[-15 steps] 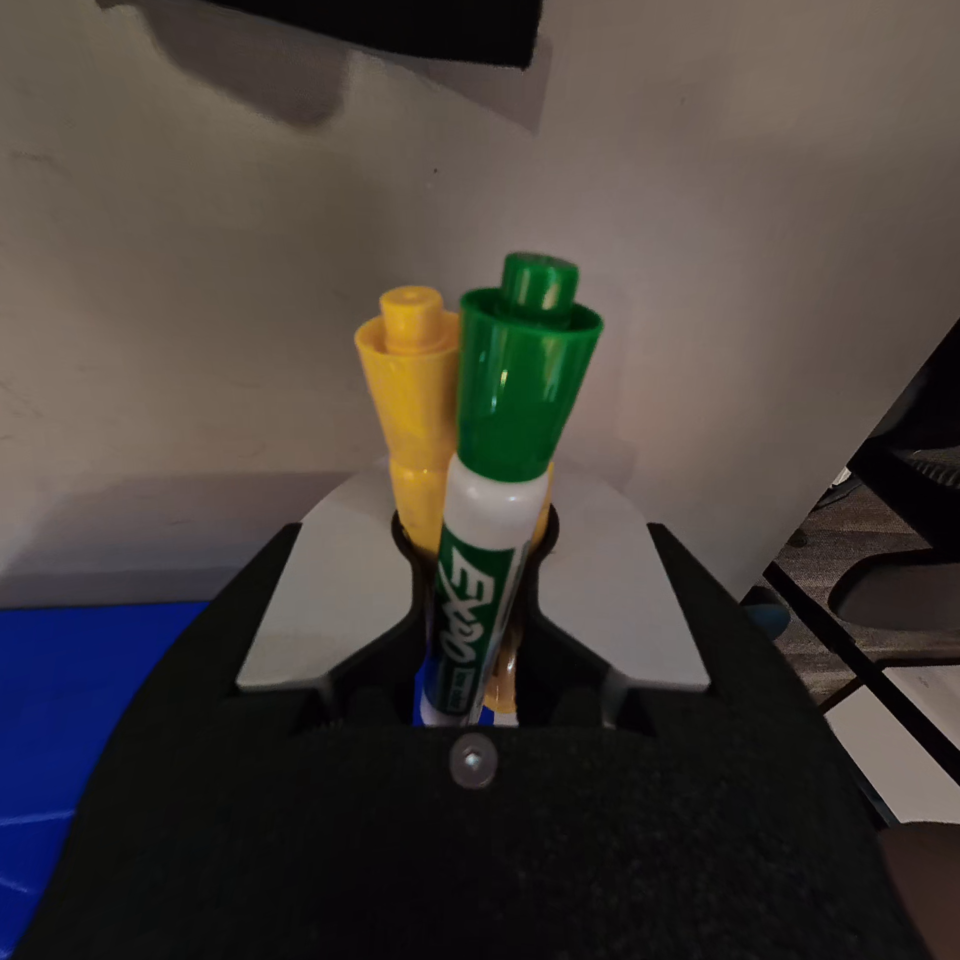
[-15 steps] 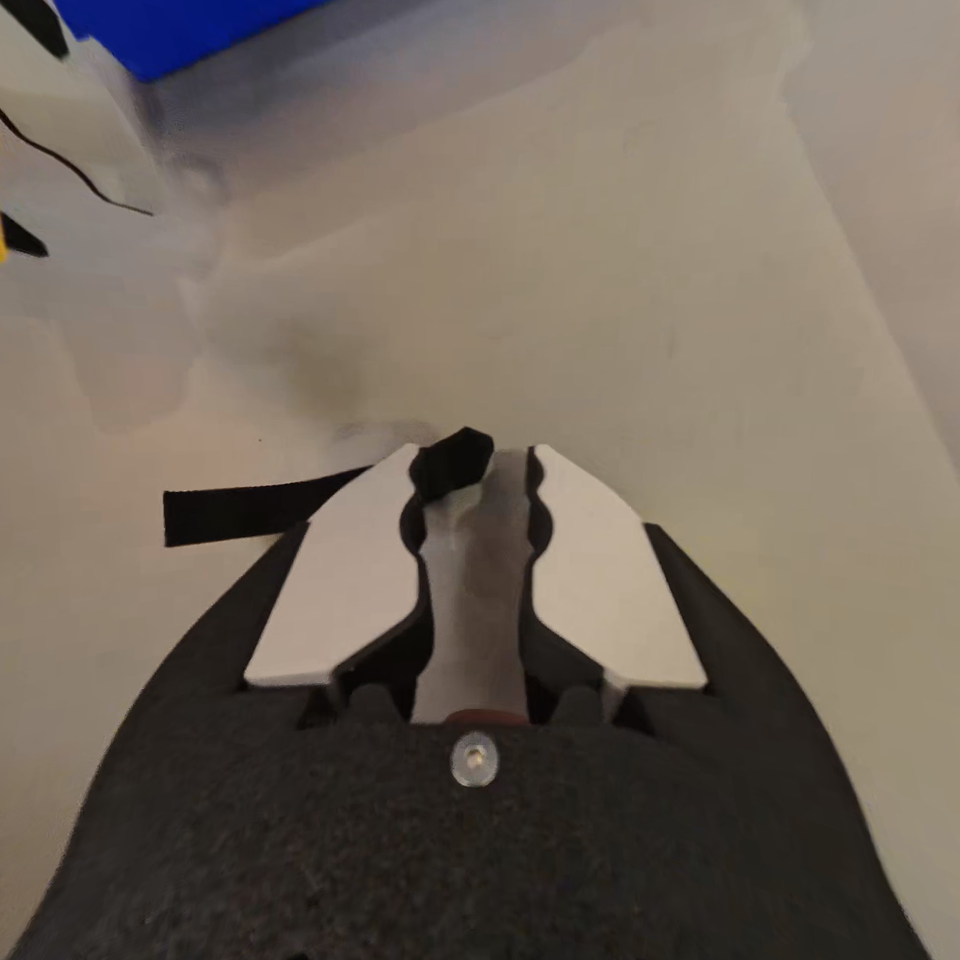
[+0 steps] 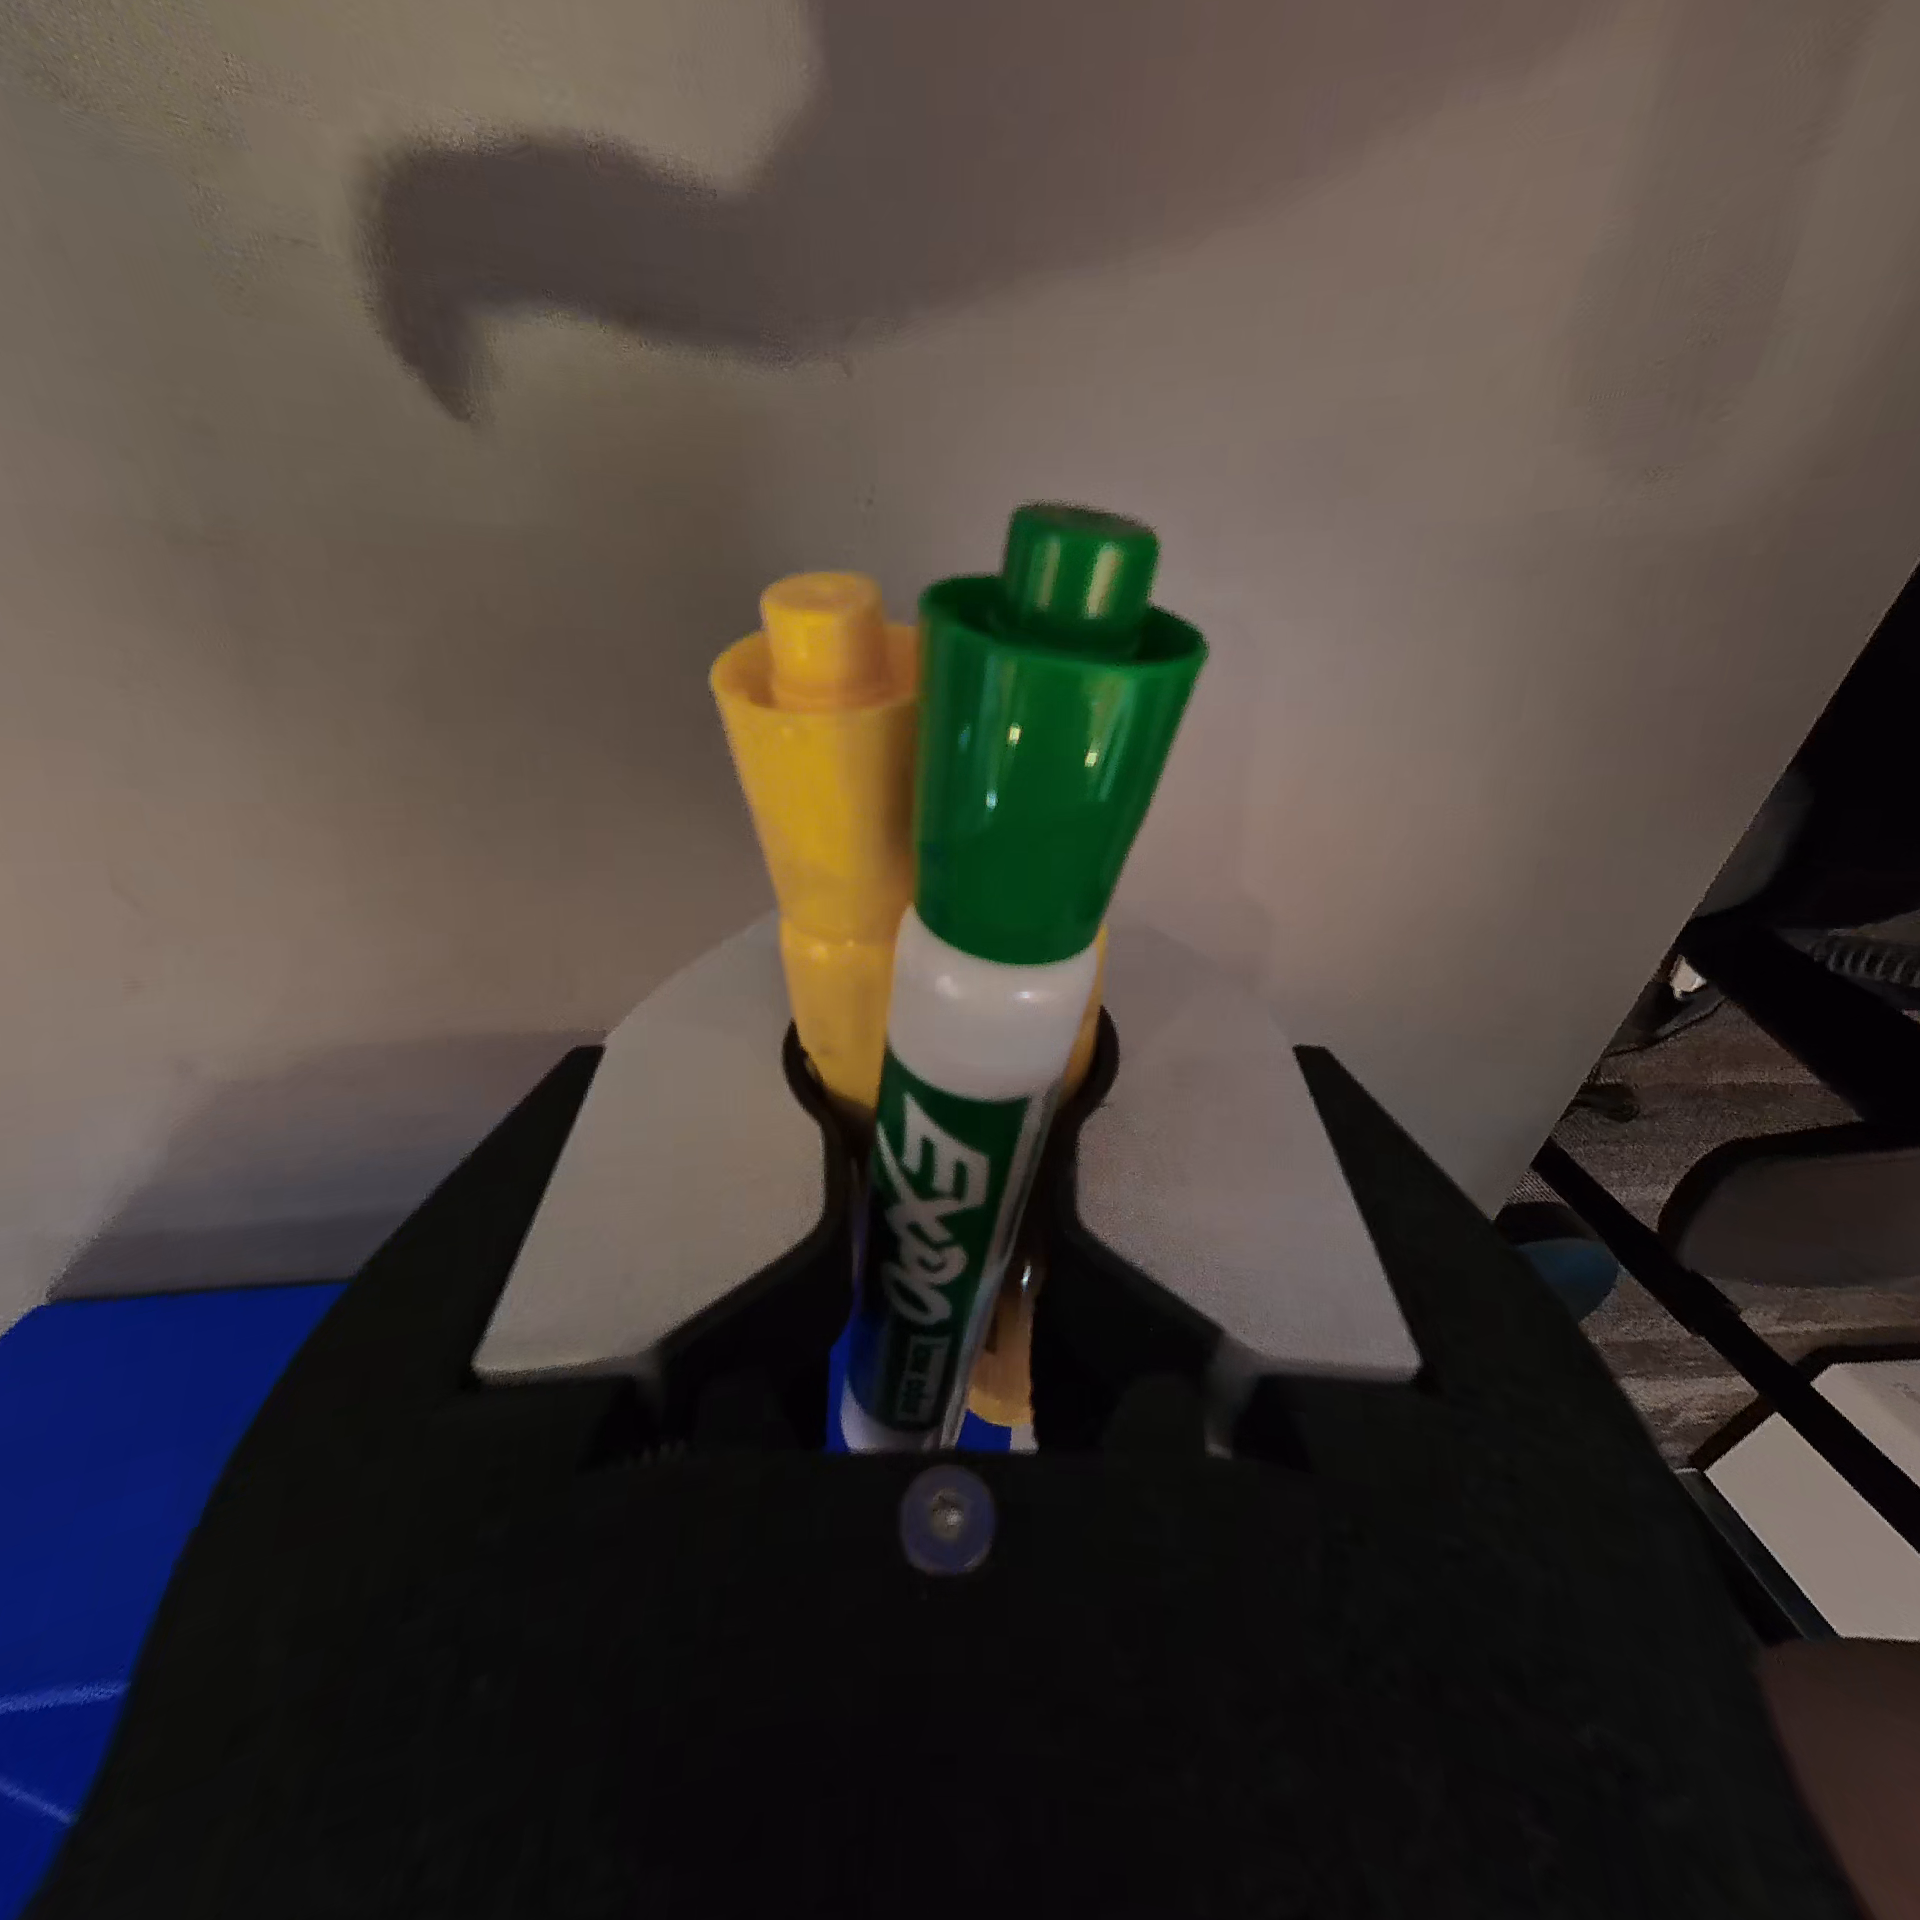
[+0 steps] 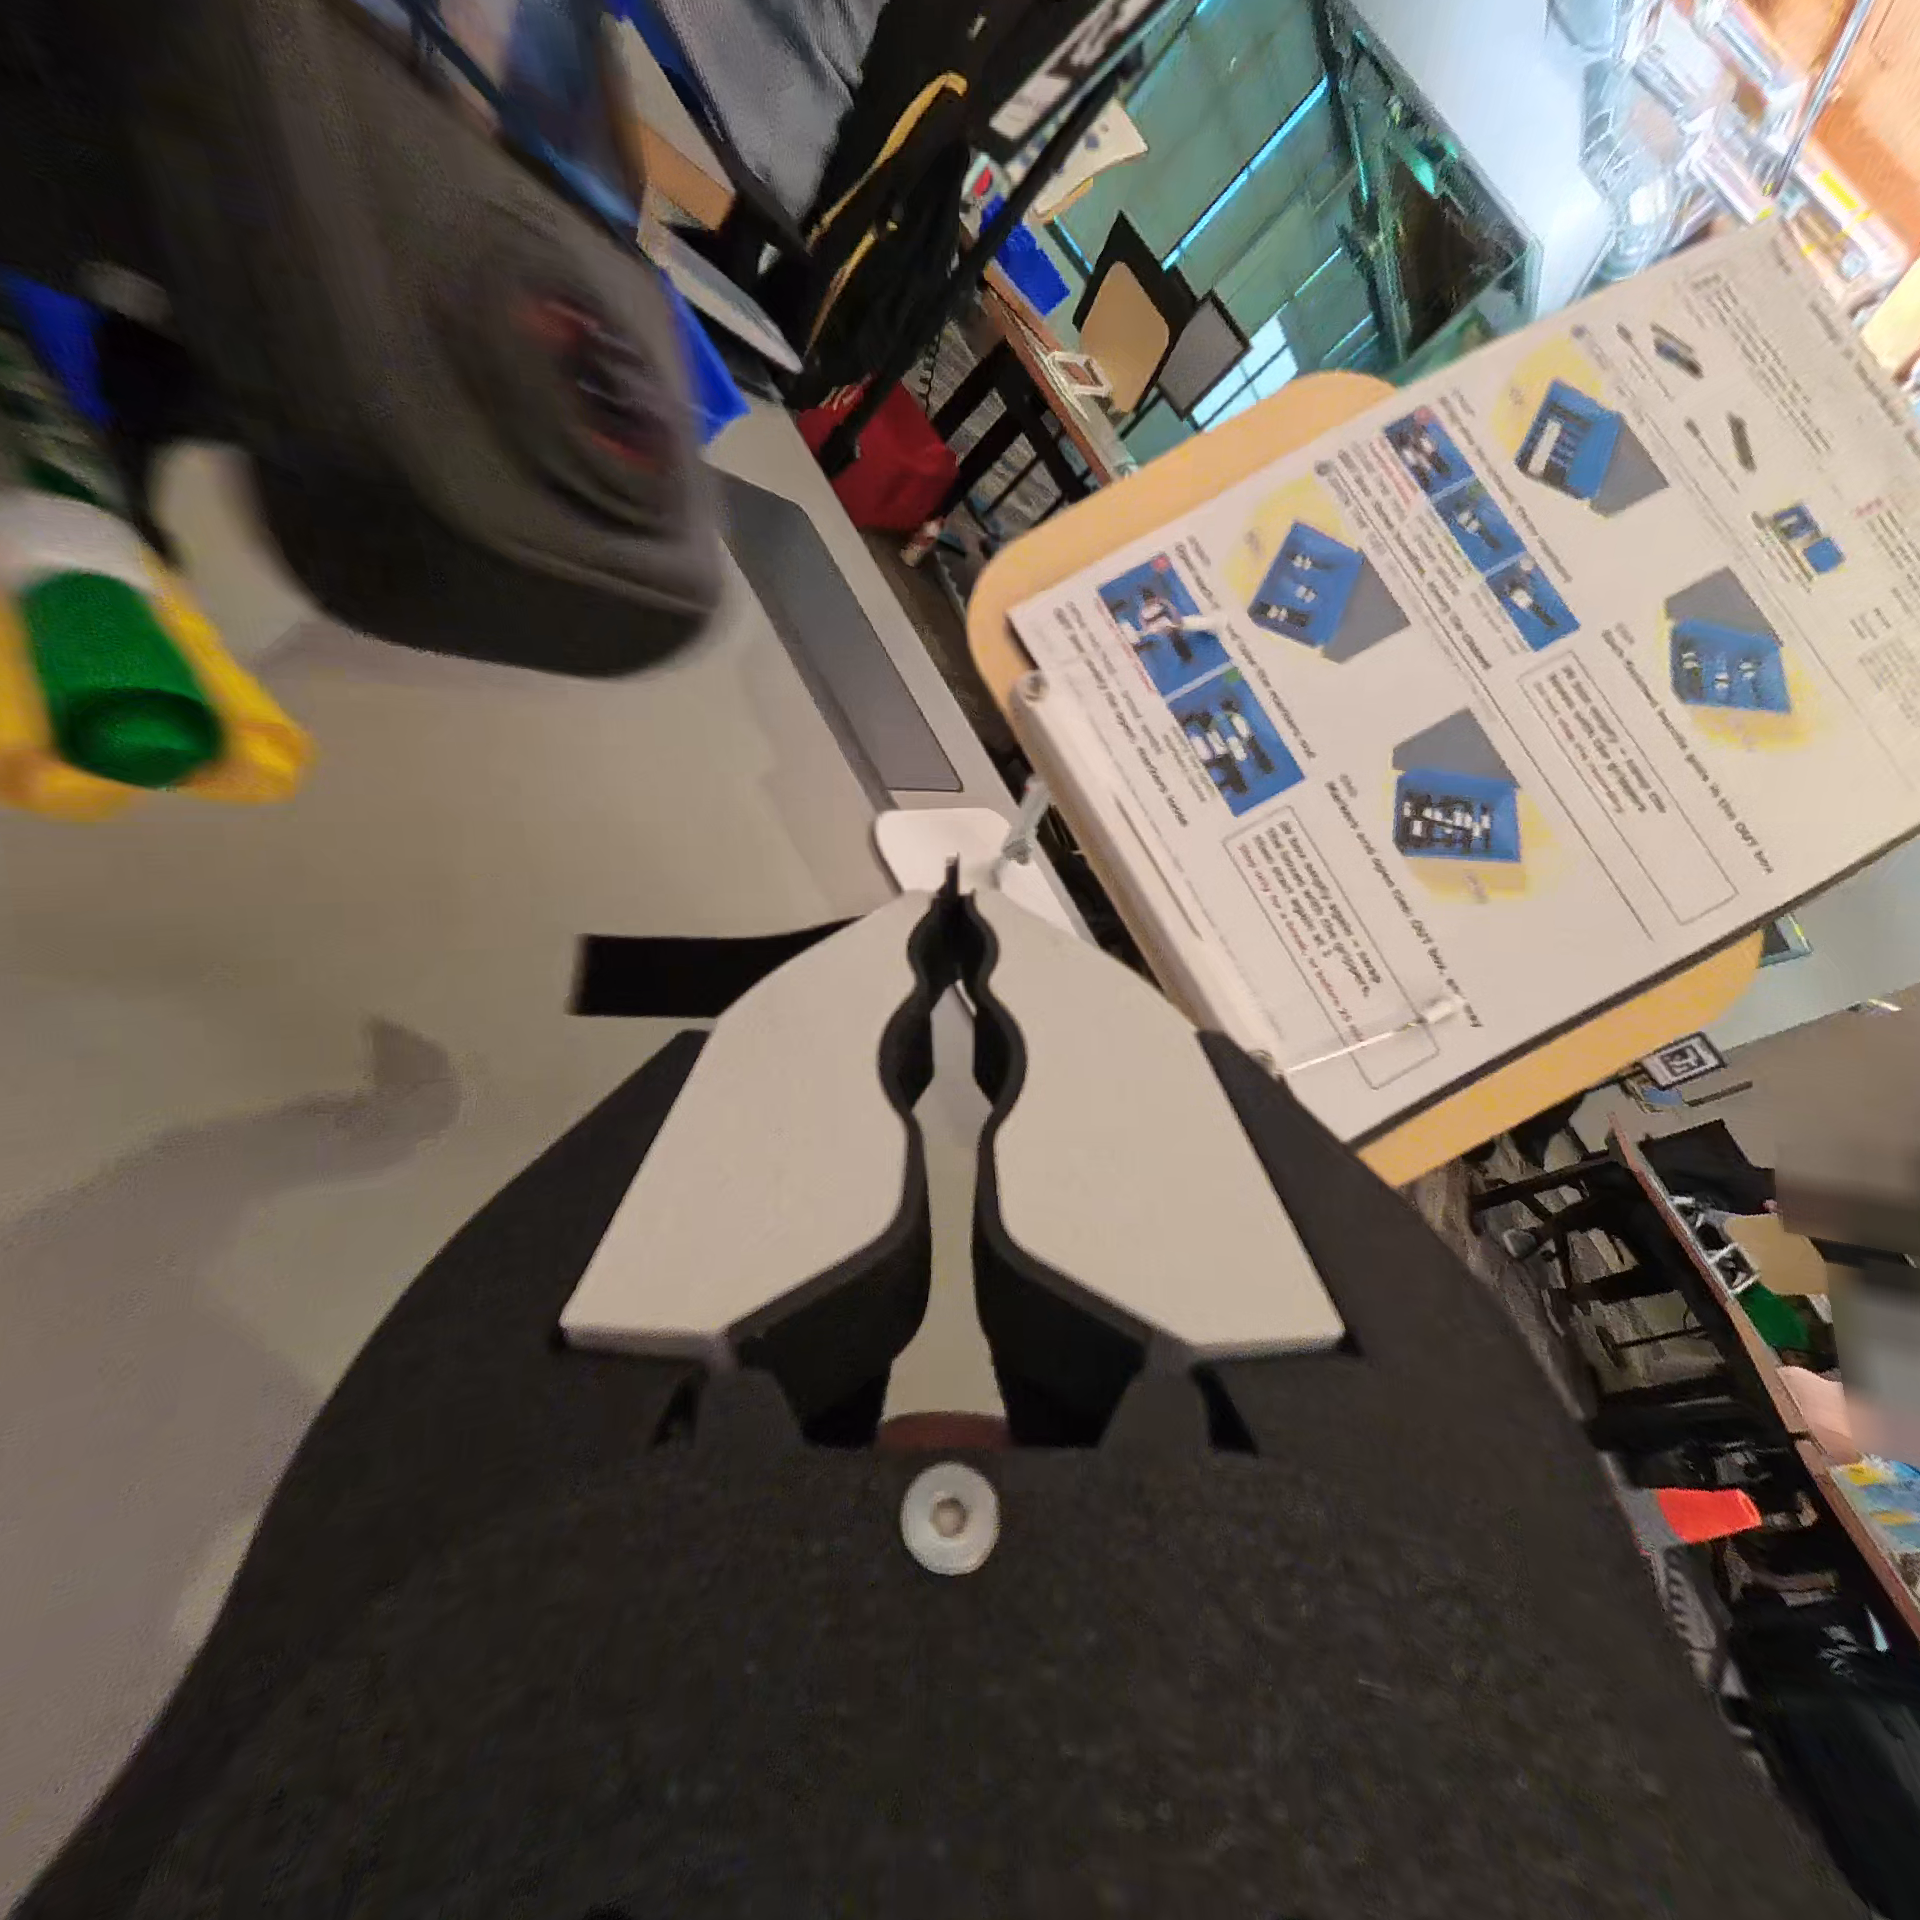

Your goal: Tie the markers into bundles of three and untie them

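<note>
Three markers sit in the left tool [image 3: 951,1049], closed round their barrels: a green-capped white-barrelled marker [image 3: 1023,831] in front, a yellow marker [image 3: 821,790] touching it on the left, and a blue-ended one [image 3: 847,1382] barely visible low in the grip. Caps point forward over the pale grey bench [image 3: 312,727]. Corner of a blue plastic bin [image 3: 135,1455] at lower left.

Right tool [image 4: 951,914]: tips pinched together on a flat black fabric strap [image 4: 675,971], whose free end trails left over the bench. In this view the same marker bundle shows at far left, blurred.

Change vs. half a second earlier: the right view looked flat down on the bench with the strap lying on it and the tool's jaws apart around the strap's bunched end. Now the tool is shut on the strap, lifted and swung, so the room and a printed instruction sheet on a tan board [image 4: 1455,675] fill the background. Left tool's hold is unchanged; only the shadow on the bench ahead of it has shifted.

Reading: strap picked up; wrapping not yet begun. Next move probably carries the strap to the bundle.
</note>
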Action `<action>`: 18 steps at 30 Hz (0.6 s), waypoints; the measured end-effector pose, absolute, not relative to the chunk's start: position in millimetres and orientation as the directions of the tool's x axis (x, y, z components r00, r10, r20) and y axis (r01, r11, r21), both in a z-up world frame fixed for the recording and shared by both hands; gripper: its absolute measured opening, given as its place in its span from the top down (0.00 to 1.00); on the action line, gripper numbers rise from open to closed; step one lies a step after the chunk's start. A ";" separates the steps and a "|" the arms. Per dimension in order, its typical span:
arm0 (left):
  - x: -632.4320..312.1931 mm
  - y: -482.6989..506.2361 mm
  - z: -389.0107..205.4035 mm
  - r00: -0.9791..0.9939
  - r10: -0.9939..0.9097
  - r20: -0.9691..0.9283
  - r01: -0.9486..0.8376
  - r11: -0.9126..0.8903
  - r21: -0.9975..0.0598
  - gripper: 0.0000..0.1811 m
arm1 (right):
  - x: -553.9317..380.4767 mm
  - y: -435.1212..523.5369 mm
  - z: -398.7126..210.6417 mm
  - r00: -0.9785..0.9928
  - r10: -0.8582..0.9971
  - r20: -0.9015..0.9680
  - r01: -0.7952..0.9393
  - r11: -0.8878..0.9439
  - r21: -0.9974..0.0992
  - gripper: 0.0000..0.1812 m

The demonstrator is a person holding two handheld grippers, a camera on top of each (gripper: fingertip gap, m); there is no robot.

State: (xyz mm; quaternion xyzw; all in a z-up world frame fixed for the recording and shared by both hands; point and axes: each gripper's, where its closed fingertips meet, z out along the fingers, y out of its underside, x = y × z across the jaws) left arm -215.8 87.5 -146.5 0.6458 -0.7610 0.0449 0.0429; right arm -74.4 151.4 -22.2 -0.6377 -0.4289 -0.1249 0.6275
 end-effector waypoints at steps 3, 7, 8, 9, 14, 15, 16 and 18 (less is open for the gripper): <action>-208.2 85.9 -147.2 -0.170 -0.976 0.134 -0.985 0.169 -0.017 0.78 | -94.3 134.0 -37.7 0.609 0.366 0.704 0.703 0.161 -0.692 1.00; -199.9 82.8 -146.8 -0.176 -0.972 0.155 -0.984 0.175 -0.023 0.78 | -109.5 128.4 -54.5 0.596 0.372 0.712 0.720 0.146 -0.679 0.99; -199.0 82.8 -146.9 -0.177 -0.972 0.155 -0.984 0.176 -0.019 0.78 | -110.5 127.8 -54.2 0.585 0.364 0.724 0.733 0.145 -0.665 0.99; -198.5 82.8 -147.2 -0.176 -0.972 0.158 -0.984 0.176 -0.015 0.78 | -111.9 126.5 -53.3 0.578 0.366 0.730 0.738 0.148 -0.658 0.99; -194.2 81.6 -148.3 -0.177 -0.968 0.177 -0.984 0.175 -0.027 0.78 | -120.5 113.5 -45.1 0.554 0.392 0.734 0.732 0.189 -0.654 0.99; -192.8 81.4 -148.0 -0.173 -0.968 0.183 -0.985 0.170 -0.034 0.78 | -122.5 110.5 -44.6 0.553 0.397 0.733 0.729 0.195 -0.656 0.99; -191.9 82.1 -148.2 -0.172 -0.968 0.181 -0.985 0.168 -0.035 0.78 | -124.7 107.8 -45.3 0.547 0.405 0.733 0.729 0.201 -0.655 0.99; -191.0 83.2 -149.3 -0.170 -0.969 0.181 -0.985 0.167 -0.031 0.78 | -127.9 103.1 -45.4 0.538 0.396 0.745 0.732 0.220 -0.645 0.99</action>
